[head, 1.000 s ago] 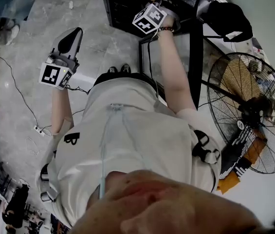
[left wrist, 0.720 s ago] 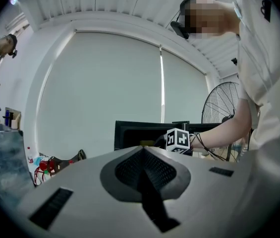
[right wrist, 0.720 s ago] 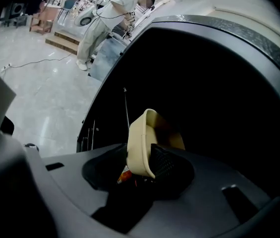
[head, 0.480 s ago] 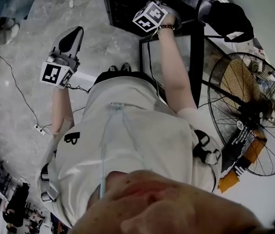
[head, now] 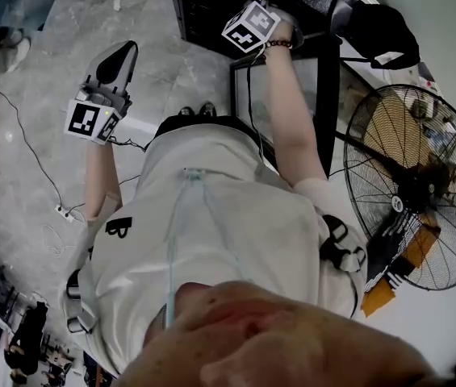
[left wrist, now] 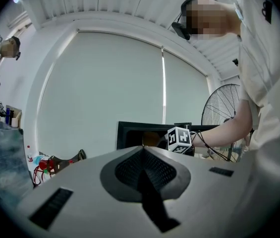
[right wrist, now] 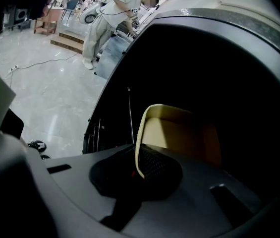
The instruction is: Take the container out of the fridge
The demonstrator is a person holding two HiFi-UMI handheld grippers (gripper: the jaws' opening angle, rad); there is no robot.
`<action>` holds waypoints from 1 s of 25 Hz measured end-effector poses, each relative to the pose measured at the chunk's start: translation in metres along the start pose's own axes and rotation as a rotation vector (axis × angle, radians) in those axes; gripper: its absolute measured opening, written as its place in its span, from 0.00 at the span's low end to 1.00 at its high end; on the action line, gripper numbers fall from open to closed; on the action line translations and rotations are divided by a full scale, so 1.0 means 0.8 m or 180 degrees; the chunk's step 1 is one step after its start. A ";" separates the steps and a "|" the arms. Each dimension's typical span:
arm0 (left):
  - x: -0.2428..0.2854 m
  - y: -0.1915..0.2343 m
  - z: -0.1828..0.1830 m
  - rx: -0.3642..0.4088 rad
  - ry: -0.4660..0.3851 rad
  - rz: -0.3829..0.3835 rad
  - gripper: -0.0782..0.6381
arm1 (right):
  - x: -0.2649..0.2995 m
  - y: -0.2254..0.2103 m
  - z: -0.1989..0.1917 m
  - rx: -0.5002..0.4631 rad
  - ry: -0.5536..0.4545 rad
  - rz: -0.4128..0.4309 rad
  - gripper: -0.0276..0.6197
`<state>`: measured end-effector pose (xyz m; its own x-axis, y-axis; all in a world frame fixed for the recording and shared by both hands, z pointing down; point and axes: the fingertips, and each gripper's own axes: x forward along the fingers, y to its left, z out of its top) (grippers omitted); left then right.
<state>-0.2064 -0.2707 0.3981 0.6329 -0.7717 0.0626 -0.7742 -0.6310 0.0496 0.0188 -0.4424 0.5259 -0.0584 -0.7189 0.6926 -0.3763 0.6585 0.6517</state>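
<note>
Inside the dark fridge (right wrist: 219, 73), at the middle of the right gripper view, the right gripper (right wrist: 137, 157) is closing its jaws tight on the near rim of the yellowish container (right wrist: 179, 133), and the rim is sitting pinched between the pads. The fridge's walls are arching closely over and to the right of the container; the opening is giving onto free room at the left of that frame. Below it, a grey polished stone floor (head: 50, 95) is spreading wide. In the head view's upper left, the left gripper (head: 121, 55) is hanging over that floor with its jaws together on nothing. A cable (head: 30, 147) is trailing across the floor at left. A standing fan (head: 413, 184) is crowding the right edge, near the person's right arm.
</note>
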 end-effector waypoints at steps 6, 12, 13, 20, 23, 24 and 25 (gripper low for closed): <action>-0.006 0.003 0.004 -0.0007 -0.0016 0.0000 0.12 | -0.014 0.001 0.002 0.0056 -0.0004 0.0028 0.09; -0.011 -0.003 0.005 0.0011 -0.0054 -0.0028 0.12 | -0.042 0.014 0.013 0.0127 -0.0095 0.0147 0.09; -0.011 -0.004 0.006 0.0010 -0.0062 -0.0037 0.12 | -0.046 0.020 0.013 0.0142 -0.0111 0.0186 0.09; -0.008 -0.014 0.011 0.0013 -0.0136 -0.0113 0.12 | -0.085 0.060 0.019 0.0120 -0.0176 0.0468 0.09; -0.013 -0.021 0.012 -0.0001 -0.0151 -0.0151 0.12 | -0.118 0.086 0.026 0.0083 -0.0259 0.0669 0.09; -0.014 -0.024 0.012 -0.0005 -0.0158 -0.0166 0.12 | -0.131 0.095 0.028 0.0062 -0.0299 0.0742 0.09; -0.015 -0.028 0.012 -0.0008 -0.0164 -0.0182 0.12 | -0.145 0.103 0.031 0.0048 -0.0353 0.0817 0.09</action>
<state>-0.1966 -0.2484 0.3865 0.6753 -0.7375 0.0082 -0.7368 -0.6740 0.0542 -0.0286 -0.3103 0.4915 -0.2542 -0.5497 0.7958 -0.3500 0.8193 0.4542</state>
